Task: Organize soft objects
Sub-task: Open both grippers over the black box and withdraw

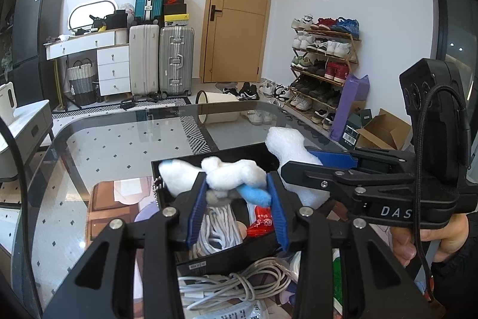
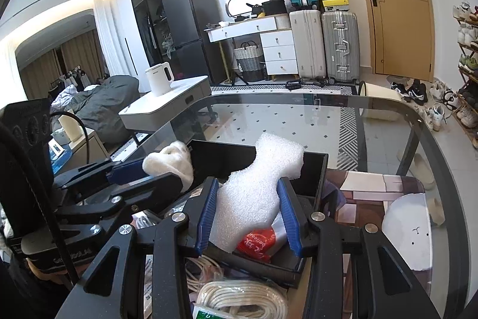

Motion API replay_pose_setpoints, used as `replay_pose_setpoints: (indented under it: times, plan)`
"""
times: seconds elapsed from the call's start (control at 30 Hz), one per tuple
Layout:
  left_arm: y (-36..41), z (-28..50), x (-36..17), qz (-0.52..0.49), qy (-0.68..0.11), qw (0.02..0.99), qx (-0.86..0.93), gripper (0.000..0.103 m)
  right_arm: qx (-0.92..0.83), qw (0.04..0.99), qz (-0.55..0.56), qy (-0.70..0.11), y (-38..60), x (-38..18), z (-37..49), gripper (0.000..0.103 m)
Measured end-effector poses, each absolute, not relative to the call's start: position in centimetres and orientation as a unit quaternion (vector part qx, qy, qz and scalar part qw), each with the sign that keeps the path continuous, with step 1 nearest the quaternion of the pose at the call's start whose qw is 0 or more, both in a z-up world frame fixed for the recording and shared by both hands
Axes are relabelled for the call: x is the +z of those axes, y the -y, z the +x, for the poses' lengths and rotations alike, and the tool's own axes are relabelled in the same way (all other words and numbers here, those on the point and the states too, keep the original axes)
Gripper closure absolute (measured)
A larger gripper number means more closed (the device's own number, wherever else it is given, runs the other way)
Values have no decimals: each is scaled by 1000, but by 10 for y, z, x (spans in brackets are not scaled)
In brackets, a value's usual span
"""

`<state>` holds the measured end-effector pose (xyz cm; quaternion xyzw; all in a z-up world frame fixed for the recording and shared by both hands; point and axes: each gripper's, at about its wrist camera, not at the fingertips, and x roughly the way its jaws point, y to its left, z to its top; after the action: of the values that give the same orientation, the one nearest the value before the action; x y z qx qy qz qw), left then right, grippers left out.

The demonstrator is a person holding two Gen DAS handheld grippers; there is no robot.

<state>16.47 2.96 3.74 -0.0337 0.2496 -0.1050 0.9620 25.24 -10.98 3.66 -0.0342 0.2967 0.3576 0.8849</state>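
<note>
My left gripper is shut on a white and blue plush toy and holds it over a black open box on the glass table. My right gripper is shut on a white foam piece over the same box. The foam piece also shows in the left wrist view, with the right gripper beside it. The plush toy shows in the right wrist view, held by the left gripper. A red packet and white cables lie in the box.
Coiled white cables and packets lie on the table in front of the box. A patterned mat covers the near table, with a white round object at the right. The glass table stretches beyond the box.
</note>
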Motion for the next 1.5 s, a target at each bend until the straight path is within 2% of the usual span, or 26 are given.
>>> replay_pose_setpoints:
  times: [0.03,0.07,0.13,0.2,0.27,0.3,0.33,0.47,0.57,1.17,1.5]
  plan:
    - [-29,163,38,-32,-251,962,-101,53,349,889,-36,-294,110,37,252,49]
    - [-30,162,38,-33,-250,963,-99,50,347,890,-35,-292,111,39,252,48]
    - [-32,161,39,-38,-249,963,-97,40,351,889,-36,-291,113,40,250,46]
    - [-33,159,40,-39,-247,964,-92,36,347,893,-43,-284,114,42,247,43]
    - [-34,156,41,-42,-245,965,-88,18,347,893,-42,-283,117,44,244,35]
    - [-35,154,42,-45,-242,966,-83,6,345,895,-42,-280,119,46,241,32]
    - [-37,150,44,-52,-235,968,-77,2,345,896,-41,-278,120,46,239,26]
    - [-39,142,48,-68,-236,967,-75,0,338,901,-36,-270,133,49,225,8]
    - [-39,135,50,-61,-235,967,-74,0,329,905,-29,-267,141,51,217,1]
    - [-40,102,48,-45,-223,973,-32,0,312,913,-50,-258,157,59,176,1]
    - [-46,89,42,-43,-229,972,-19,0,302,913,-60,-269,161,45,162,1]
